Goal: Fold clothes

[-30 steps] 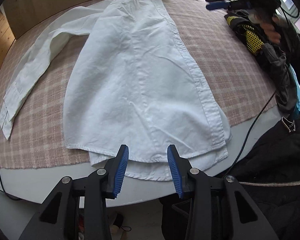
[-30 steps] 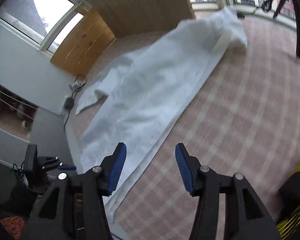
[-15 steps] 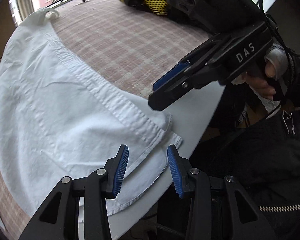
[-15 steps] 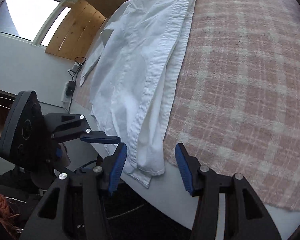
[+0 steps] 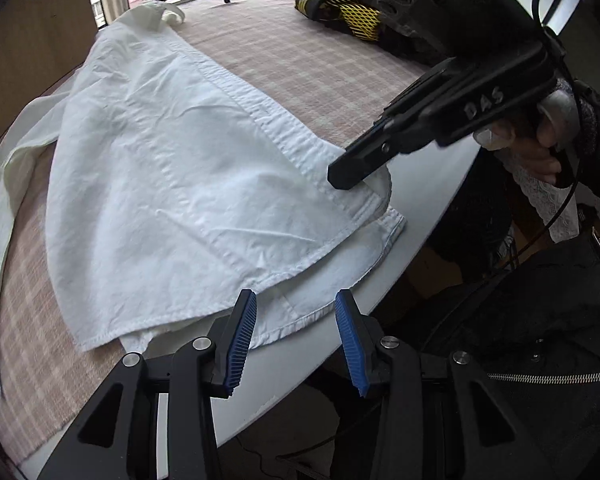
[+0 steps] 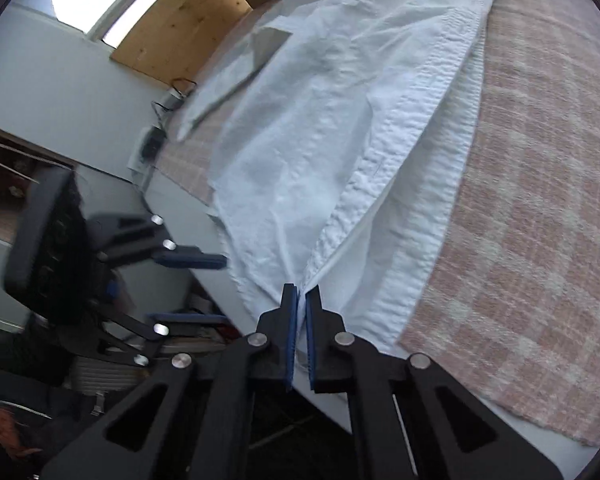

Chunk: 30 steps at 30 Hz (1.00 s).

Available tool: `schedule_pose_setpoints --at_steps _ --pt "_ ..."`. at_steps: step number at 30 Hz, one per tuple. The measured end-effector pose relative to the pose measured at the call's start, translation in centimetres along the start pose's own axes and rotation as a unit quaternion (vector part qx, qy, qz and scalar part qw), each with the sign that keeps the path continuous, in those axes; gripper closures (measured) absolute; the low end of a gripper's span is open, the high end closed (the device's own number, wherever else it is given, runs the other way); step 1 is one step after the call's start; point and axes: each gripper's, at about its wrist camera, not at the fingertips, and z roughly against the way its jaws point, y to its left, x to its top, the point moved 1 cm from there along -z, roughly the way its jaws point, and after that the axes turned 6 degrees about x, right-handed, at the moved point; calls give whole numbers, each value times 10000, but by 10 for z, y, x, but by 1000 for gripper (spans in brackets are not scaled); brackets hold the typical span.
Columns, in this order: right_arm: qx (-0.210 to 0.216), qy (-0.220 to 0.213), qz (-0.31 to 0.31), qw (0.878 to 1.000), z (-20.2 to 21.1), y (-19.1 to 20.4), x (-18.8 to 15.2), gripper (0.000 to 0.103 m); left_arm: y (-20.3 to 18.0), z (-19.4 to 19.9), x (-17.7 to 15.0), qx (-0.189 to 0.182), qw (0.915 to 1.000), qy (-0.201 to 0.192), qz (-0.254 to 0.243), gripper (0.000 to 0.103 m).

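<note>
White button-up shirt (image 5: 172, 168), wrinkled, spread flat on pink plaid cloth, collar at far end, one sleeve stretched aside, hem overhanging near edge

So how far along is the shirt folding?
Early. The white shirt lies spread on the checked cloth, apparently folded lengthwise. In hand: the right gripper pinches its hem corner; the left gripper is open near the hem. The sleeve and remaining folds are left.
</note>
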Motion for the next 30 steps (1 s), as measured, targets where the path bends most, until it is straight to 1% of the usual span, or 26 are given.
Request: schedule_pose_setpoints --at_steps 3,5,7,9,11,12,13,14,15,16,18,21,23,25,26,28,30 --pt "656 -265 -420 9966 10 0 13 99 -4 3 1 47 9997 -165 178 63" --pt "890 -327 -696 9931 12 -6 16 99 -11 4 5 50 9992 -320 241 63" --pt "1033 -347 -890 9901 13 -10 17 99 -21 2 15 64 9986 -478 233 62" --pt "1072 -345 -996 9886 16 -12 16 99 -32 -3 26 197 9977 -638 141 59" --pt "1187 -352 -1081 9864 19 -11 16 99 -33 -6 34 341 9964 -761 143 59" --pt "1239 -360 -1110 9854 21 -10 16 99 -31 -7 38 357 9960 -797 204 61" --pt "1270 -388 -1083 9852 25 -8 17 99 -26 -5 40 312 9956 -825 328 72" --pt "1295 -423 -1059 9850 30 -7 19 99 -18 -1 41 247 9949 -860 473 87" --pt "1306 -490 -1051 9846 38 -6 20 99 -10 3 42 171 9940 -892 613 92" --pt "1377 -545 -1061 9833 42 -5 23 99 -3 9 44 103 9929 -941 723 96" --pt "1529 -692 -1053 9802 51 1 29 99 5 28 46 155 9905 -1129 771 98" --pt "1668 -875 -911 9779 60 15 40 99 10 58 51 347 9899 -1244 592 99" --pt "1635 -862 -787 9796 62 25 45 99 13 73 56 484 9899 -1261 420 100" --pt "1506 -810 -708 9827 62 31 47 98 14 77 62 603 9905 -1211 245 100" --pt "1481 -738 -734 9835 61 31 47 96 13 78 64 639 9908 -1184 160 100" --pt "1389 -679 -722 9853 62 29 42 96 8 73 64 590 9923 -1091 1 100" --pt "1111 -703 -682 9890 63 23 33 96 -4 60 58 522 9945 -881 -209 100"
